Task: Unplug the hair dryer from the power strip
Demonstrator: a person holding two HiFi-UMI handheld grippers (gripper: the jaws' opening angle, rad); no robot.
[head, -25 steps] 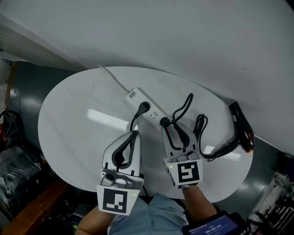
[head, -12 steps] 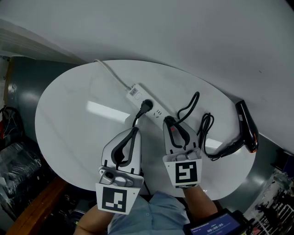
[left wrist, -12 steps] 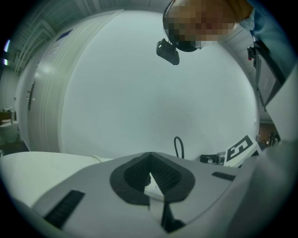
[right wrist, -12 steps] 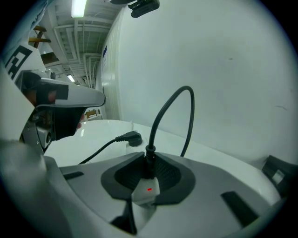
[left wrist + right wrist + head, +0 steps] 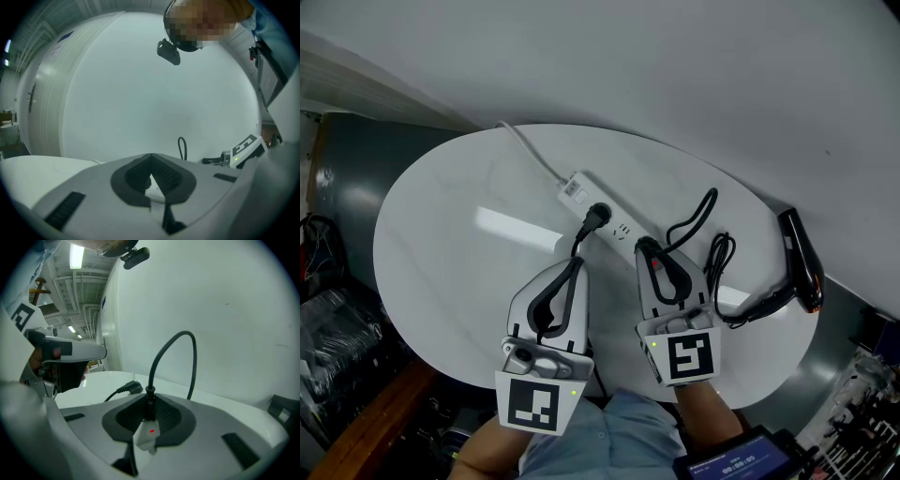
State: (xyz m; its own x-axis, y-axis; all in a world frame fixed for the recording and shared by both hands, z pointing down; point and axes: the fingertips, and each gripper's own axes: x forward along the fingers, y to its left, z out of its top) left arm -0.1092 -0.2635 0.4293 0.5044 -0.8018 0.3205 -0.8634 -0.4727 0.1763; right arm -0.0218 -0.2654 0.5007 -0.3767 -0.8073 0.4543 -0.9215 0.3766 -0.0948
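Nearest, over the near edge of the white round table (image 5: pixel 441 244): left gripper (image 5: pixel 574 266), pads pressed together tip to tip, only pale surface showing in the gap beneath. Just beyond those tips: a black cord running up to a black plug (image 5: pixel 595 217) seated in the white power strip (image 5: pixel 584 199).

Beside it, on the right: right gripper (image 5: pixel 644 247), clamped on the hair dryer plug (image 5: pixel 149 405). Holds that plug upright between the 2 dark ribbed pads, directly over the strip's near end, where a small red light glows on white plastic. Cannot tell whether the pins are seated in the socket or already clear of it.

Out of the plug's top: the hair dryer cord (image 5: pixel 168 345), arching up and over to the right, then lying in a loose coil (image 5: pixel 715 255) just right of the right gripper.

Farther right, at the table's edge and well apart from both grippers: the black hair dryer (image 5: pixel 802 258), lying on its side.

Farthest: the strip's white lead (image 5: pixel 530 155), trailing off the table's far left edge below a plain pale wall (image 5: pixel 675 75).
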